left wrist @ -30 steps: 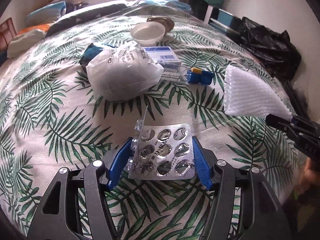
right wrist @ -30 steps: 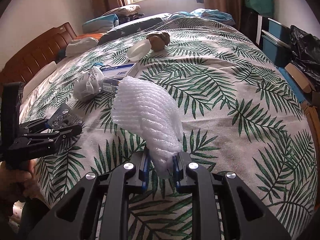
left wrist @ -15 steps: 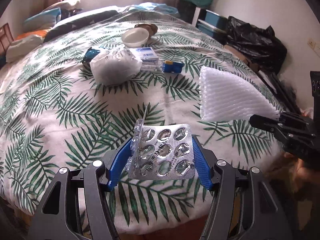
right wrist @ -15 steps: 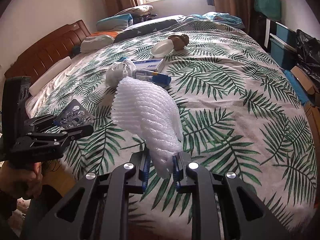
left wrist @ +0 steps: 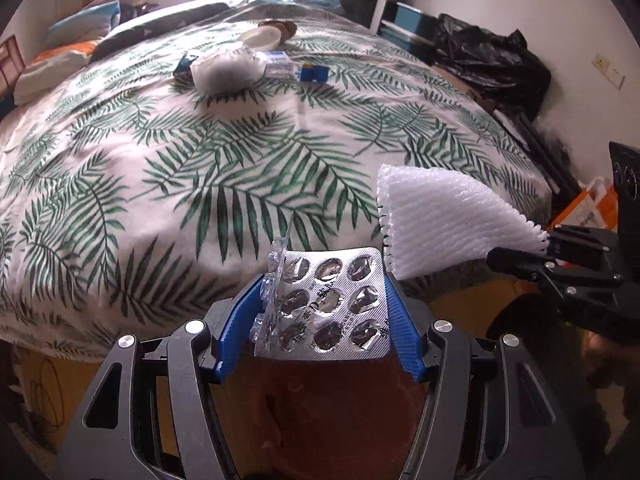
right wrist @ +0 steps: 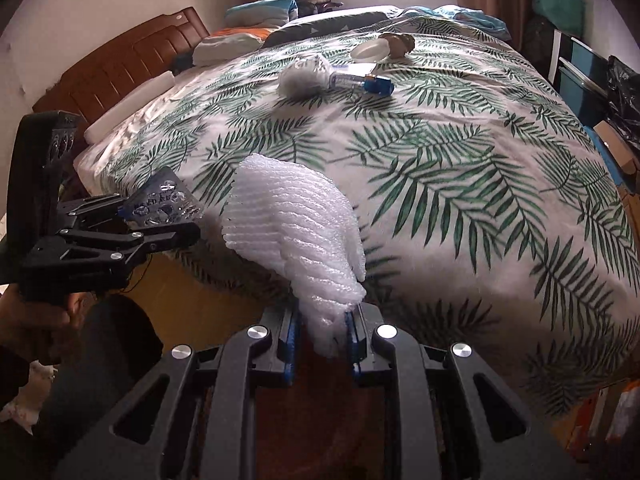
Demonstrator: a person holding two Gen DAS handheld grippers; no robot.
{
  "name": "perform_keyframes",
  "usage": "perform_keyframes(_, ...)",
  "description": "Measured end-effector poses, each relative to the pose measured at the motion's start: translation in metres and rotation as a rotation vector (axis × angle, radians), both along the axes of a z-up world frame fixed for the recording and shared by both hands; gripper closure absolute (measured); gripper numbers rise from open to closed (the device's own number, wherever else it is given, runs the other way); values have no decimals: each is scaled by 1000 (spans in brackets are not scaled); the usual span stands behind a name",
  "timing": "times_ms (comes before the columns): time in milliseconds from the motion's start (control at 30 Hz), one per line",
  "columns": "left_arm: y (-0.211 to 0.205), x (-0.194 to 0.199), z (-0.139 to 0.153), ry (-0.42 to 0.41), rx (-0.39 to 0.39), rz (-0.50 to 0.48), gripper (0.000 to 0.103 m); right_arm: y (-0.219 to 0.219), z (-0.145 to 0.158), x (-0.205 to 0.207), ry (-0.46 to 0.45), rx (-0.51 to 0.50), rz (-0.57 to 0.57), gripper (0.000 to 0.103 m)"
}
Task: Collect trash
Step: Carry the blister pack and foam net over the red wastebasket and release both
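Between the blue pads of the left gripper [left wrist: 322, 312] sits a silver pill sheet [left wrist: 332, 308], held by its sides. The right gripper [right wrist: 322, 344] is squeezed tight on a white foam net [right wrist: 292, 240]. Both hang past the edge of the bed [left wrist: 160, 184]. This looks like the carrying step. Next, find a bin and let go over it. More trash [left wrist: 228, 70] waits far up the bed.

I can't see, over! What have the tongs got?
Left tongs hold pill sheets. Right tongs hold foam net. More trash on bed. Nothing blocking.
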State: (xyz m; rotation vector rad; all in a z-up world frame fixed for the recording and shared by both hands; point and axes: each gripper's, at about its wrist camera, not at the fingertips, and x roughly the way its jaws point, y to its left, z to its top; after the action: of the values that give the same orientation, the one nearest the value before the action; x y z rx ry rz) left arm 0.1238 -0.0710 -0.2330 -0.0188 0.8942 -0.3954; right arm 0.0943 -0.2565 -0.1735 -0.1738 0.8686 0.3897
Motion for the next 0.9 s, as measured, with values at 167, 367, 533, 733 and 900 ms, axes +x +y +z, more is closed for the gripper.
perform_keyframes(167, -2, -28, -27, 64, 28, -15, 43, 2, -32, -24, 82, -42, 21, 85)
perform_keyframes(367, -10, -37, -92, 203, 115, -49, 42, 9, -97, -27, 239, -156, 57, 85)
perform_keyframes(533, -18, -32, -142, 338, 168, -69, 42, 19, -151, -16, 357, -253, 91, 85)
perform_keyframes(733, -31, -22, -179, 441, 233, -102, 42, 27, -192, 0, 447, -319, 119, 85)
perform_keyframes(900, -36, -14, -209, 518, 267, -114, 42, 30, -218, 4, 502, -354, 137, 85)
